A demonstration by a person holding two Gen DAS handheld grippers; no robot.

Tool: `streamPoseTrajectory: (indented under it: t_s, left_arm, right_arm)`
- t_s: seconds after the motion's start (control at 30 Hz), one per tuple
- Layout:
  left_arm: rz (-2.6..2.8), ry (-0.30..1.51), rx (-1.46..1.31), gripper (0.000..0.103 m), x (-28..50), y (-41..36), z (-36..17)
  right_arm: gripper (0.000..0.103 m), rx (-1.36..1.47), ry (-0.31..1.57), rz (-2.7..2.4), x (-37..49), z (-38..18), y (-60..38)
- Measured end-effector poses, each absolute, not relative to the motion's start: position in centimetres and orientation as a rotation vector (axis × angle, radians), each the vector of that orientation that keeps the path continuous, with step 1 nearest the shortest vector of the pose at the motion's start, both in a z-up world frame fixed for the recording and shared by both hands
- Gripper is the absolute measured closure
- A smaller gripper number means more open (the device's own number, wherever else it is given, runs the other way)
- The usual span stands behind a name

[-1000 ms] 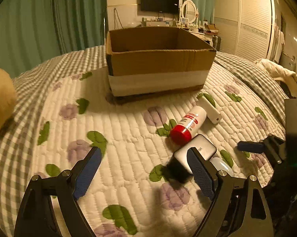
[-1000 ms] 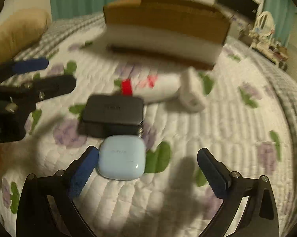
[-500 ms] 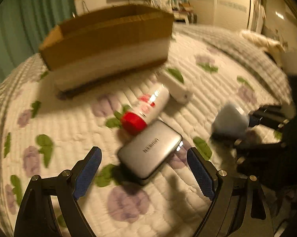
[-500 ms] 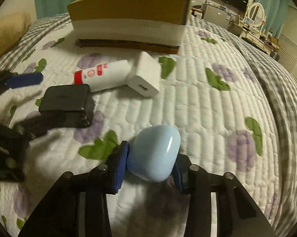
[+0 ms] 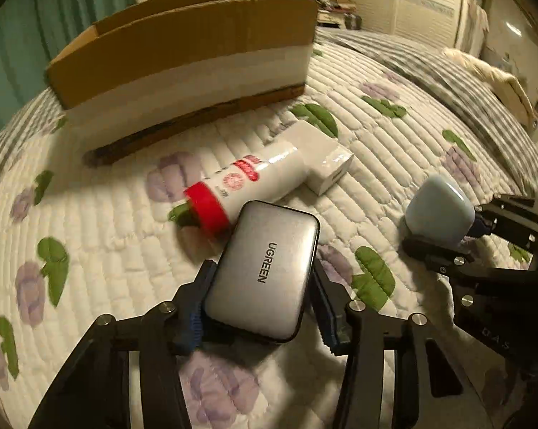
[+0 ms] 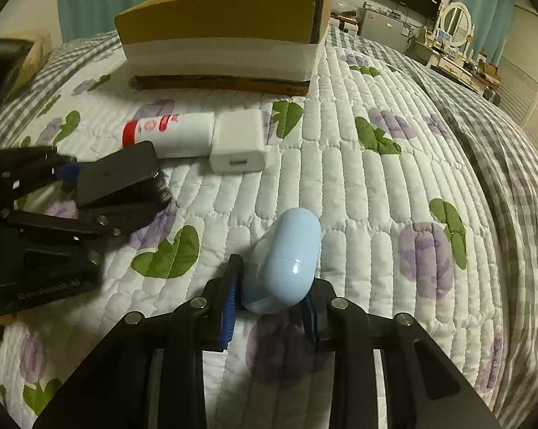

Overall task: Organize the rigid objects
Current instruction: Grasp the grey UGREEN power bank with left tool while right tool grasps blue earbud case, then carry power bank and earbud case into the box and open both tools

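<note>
**Both grips closing, box next**

We have the left gripper (image 5: 262,307) closing its blue-padded fingers (image 5: 188,325) on the flat grey rectangular charger block marked UGREEN (image 5: 265,275), which sits between them on the quilted floral bedspread (image 5: 108,221), on the near side of the open brown cardboard box with a white band (image 5: 183,53). The right gripper (image 6: 272,307) is closing too, its fingers (image 6: 229,304) pinching the rounded pale blue plastic earbud case (image 6: 283,264) by its lower half, also well in front of the box.

Between our two grips and the box lie a white cylindrical bottle with a red cap (image 5: 244,182) and a small white cube charger (image 5: 326,161), the two touching end to end, just in front of the box wall.

To do this step well, we judge that we should let each pair of fingers seat fully before lifting. The grey block is smooth and held near one end, so it may pivot; a slow, straight lift should keep it level. The blue case is glossy and curved, so it could squirt out if squeezed off-centre. We should rise clear of the bottle, which touches the block's far corner, then carry both over the box's near wall and release low inside.
</note>
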State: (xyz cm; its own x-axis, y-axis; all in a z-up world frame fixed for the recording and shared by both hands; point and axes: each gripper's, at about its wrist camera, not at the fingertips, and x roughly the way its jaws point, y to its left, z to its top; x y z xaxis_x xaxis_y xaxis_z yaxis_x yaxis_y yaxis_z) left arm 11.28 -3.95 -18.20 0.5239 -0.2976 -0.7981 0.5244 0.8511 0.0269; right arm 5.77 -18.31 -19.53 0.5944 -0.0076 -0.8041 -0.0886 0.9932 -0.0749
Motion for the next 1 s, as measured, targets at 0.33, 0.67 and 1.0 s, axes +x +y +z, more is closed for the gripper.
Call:
streamPoseTrajectory:
  t_s: [0.33, 0.67, 1.0]
  left_arm:
    - [-0.456, 0.845, 0.222, 0.061, 9.5, -1.7, -16.4]
    - [-0.421, 0.8, 0.183, 0.062, 7.9, 0.2, -14.0]
    - [-0.389, 0.722, 0.13, 0.061, 6.6, 1.9, -9.8]
  right_arm:
    - [0.075, -0.004, 0.885, 0.059, 4.6, -18.3, -19.2]
    - [0.075, -0.029, 0.791, 0.082, 3.1, -15.2, -17.4]
    - [0.075, -0.047, 0.668, 0.075, 1.6, -10.8, -16.2]
